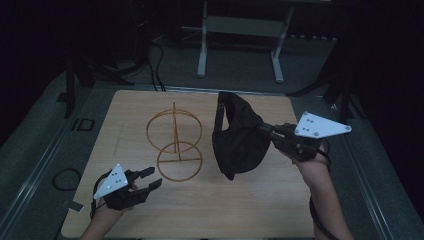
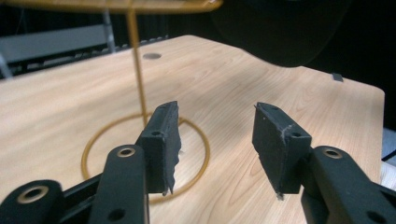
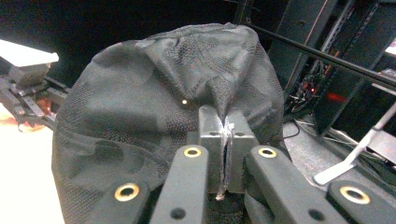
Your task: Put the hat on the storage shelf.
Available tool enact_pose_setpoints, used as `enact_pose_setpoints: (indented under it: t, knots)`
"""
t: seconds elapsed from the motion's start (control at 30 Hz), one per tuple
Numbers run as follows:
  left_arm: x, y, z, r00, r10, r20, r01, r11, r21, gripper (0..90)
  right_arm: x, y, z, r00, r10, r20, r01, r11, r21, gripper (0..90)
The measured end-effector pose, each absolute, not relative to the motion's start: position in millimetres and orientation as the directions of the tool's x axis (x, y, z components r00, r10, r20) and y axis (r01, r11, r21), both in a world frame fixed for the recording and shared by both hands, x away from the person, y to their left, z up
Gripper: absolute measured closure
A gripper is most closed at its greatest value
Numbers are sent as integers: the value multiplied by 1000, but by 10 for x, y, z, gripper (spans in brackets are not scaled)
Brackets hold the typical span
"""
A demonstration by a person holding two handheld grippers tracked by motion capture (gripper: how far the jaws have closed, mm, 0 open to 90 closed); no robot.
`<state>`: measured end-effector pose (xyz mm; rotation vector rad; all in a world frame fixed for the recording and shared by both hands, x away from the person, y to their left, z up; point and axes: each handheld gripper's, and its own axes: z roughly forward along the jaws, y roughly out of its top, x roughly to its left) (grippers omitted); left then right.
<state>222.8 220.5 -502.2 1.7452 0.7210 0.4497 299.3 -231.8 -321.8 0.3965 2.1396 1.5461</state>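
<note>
I have the black cap (image 1: 239, 137) pinched in my right gripper (image 1: 264, 129), jaws closed tight on a fold of its mesh cloth — the right gripper view shows the pads (image 3: 211, 140) pressed together with fabric bunched between them. The cap hangs clear of the wooden table (image 1: 250, 205), over its right half, nearer the far edge than the near one, crown bulging toward the centre and its long axis running roughly from far edge to near edge

The gold wire stand (image 1: 175, 142) sits left of centre, two hoops joined by a thin upright rod, base ring flat on the wood. It lies just to the left of the cap, apart from it — so the move I judge comes next is a short carry leftward and a lowering of the crown over the upper hoop. The right gripper is the one that matters here

My left gripper (image 1: 153, 178) rests by the near left corner, jaws spread and holding nothing, pointing at the stand's base ring (image 2: 144, 161), which is close ahead of its fingertips (image 2: 163, 135). It is the nearer one to steady the base if the stand tips
</note>
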Motion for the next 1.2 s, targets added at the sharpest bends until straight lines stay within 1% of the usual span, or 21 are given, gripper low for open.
enact_pose_setpoints:
  t: [0.1, 0.17, 0.2, 0.27, 0.37, 0.4, 0.5, 0.63, 0.7, 0.73, 0.83, 1.2]
  knots:
    - [2196, 2270, -5136, 729, 683, -50, 242, -188, 952, 483, 3052, -2236, -3185, -855, 478, -204, -39, 333, 942, 885]
    - [2179, 2308, -5196, 729, 683, -51, 242, -187, 952, 439, 3093, -2184, -3168, -858, 471, -205, -40, 337, 941, 884]
    - [2169, 2333, -5240, 726, 685, -67, 249, -170, 954, 409, 3115, -2159, -3159, -859, 469, -206, -41, 339, 940, 884]
    - [2154, 2364, -5293, 703, 708, -71, 259, -161, 953, 323, 3154, -2110, -3142, -860, 465, -212, -45, 344, 938, 884]
    - [2128, 2414, -5387, 657, 750, -78, 283, -149, 947, 132, 3215, -2041, -3112, -862, 460, -212, -44, 349, 936, 885]
    - [2117, 2430, -5418, 643, 763, -67, 284, -157, 946, 110, 3235, -2016, -3103, -863, 460, -211, -42, 350, 936, 885]
    - [2096, 2486, -5479, 590, 804, -68, 307, -145, 940, 26, 3300, -1935, -3072, -868, 451, -205, -39, 350, 936, 885]
    - [2077, 2575, -5489, 524, 850, -53, 304, -128, 944, 26, 3389, -1798, -3026, -875, 439, -202, -37, 356, 934, 884]
    - [2071, 2615, -5495, 499, 864, -66, 302, -102, 948, 26, 3438, -1721, -3011, -880, 432, -197, -34, 358, 933, 884]
    - [2072, 2621, -5500, 499, 863, -74, 307, -97, 947, 26, 3468, -1673, -3006, -883, 428, -192, -30, 359, 933, 884]
    - [2071, 2629, -5522, 489, 870, -58, 310, -111, 944, 26, 3510, -1566, -2999, -889, 415, -192, -27, 372, 928, 884]
    - [2093, 2666, -5559, 461, 884, -75, 311, -81, 947, 27, 3644, -1134, -2955, -908, 370, -197, -26, 419, 908, 883]
